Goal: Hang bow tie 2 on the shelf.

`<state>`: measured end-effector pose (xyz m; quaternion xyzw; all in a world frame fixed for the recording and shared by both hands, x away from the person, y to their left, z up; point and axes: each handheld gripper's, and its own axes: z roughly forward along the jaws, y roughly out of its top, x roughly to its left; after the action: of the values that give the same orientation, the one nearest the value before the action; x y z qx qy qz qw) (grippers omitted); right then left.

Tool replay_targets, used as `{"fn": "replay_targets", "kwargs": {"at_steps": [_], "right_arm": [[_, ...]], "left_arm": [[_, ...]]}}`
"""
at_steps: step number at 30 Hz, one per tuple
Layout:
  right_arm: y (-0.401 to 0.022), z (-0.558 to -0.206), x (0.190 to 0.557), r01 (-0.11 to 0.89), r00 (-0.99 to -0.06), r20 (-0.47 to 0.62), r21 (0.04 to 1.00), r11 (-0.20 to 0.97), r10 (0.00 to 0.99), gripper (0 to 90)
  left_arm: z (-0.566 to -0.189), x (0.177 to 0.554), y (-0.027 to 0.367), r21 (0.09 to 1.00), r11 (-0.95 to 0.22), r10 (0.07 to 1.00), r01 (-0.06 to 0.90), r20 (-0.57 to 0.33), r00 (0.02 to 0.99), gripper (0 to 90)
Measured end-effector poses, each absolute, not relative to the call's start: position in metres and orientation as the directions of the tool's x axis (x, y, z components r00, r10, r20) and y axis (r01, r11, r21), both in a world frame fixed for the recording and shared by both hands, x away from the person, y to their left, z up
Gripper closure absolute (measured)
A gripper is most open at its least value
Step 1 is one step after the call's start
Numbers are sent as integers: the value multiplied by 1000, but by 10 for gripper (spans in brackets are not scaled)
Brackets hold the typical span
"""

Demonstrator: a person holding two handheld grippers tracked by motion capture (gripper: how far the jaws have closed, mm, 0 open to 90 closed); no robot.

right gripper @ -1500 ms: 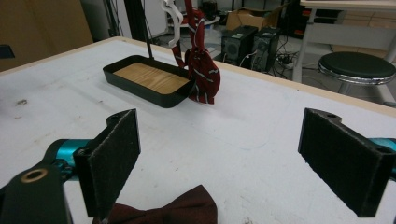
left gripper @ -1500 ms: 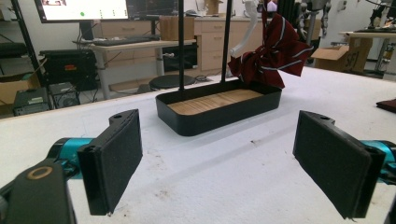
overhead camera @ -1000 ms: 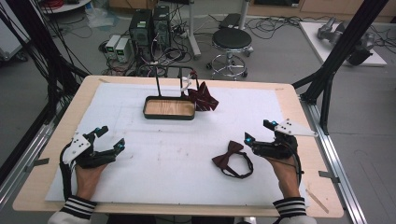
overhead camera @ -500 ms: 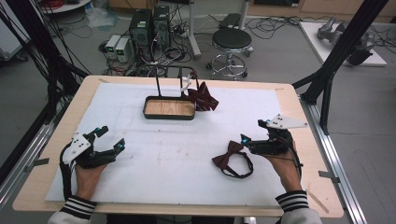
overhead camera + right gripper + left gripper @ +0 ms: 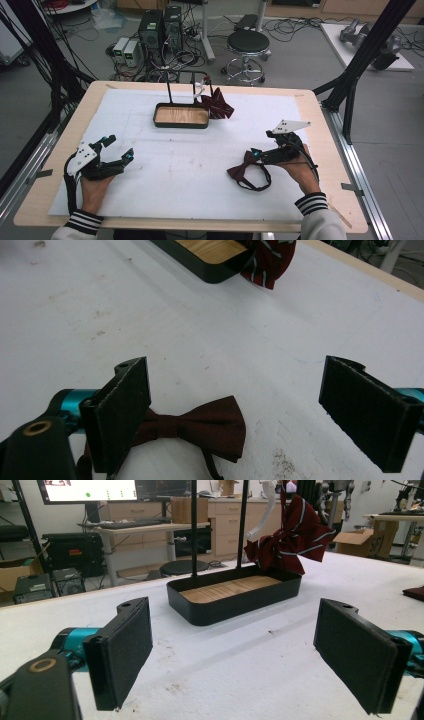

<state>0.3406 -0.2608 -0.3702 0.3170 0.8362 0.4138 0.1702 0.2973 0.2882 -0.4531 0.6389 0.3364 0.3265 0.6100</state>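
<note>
A plain maroon bow tie [image 5: 243, 167] with a black strap loop lies flat on the white mat at the right; it also lies between and just ahead of my right jaws as bow tie [image 5: 200, 427]. My right gripper [image 5: 262, 144] [image 5: 235, 415] is open, tilted down over the bow tie's right end, gripping nothing. A striped maroon bow tie [image 5: 218, 105] [image 5: 291, 530] hangs from a stand at the right end of a black tray [image 5: 181, 125] [image 5: 235, 607] with a wooden floor. My left gripper [image 5: 118, 148] [image 5: 235, 655] is open and empty at the left.
The white mat [image 5: 180, 165] covers most of the wooden table [image 5: 320, 150]. Thin black posts [image 5: 169, 90] rise from the tray's back. Black frame poles [image 5: 360, 60] stand at the table's corners. A stool [image 5: 248, 44] and computers [image 5: 160, 27] stand on the floor beyond.
My right gripper has moved left and down to the plain bow tie, tipping over so its grey plate lifts. The left gripper and both bow ties have stayed put.
</note>
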Motion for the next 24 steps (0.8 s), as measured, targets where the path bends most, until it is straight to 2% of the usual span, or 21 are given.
{"fn": "replay_targets", "kwargs": {"at_steps": [14, 24], "right_arm": [[-259, -379, 362, 416, -799, 10, 731, 541, 601, 187], [-253, -391, 367, 406, -838, -2, 664, 628, 545, 193]], "left_arm": [[-453, 297, 288, 999, -38, 827, 30, 14, 562, 160], [-453, 297, 287, 999, -37, 829, 29, 14, 560, 160]]}}
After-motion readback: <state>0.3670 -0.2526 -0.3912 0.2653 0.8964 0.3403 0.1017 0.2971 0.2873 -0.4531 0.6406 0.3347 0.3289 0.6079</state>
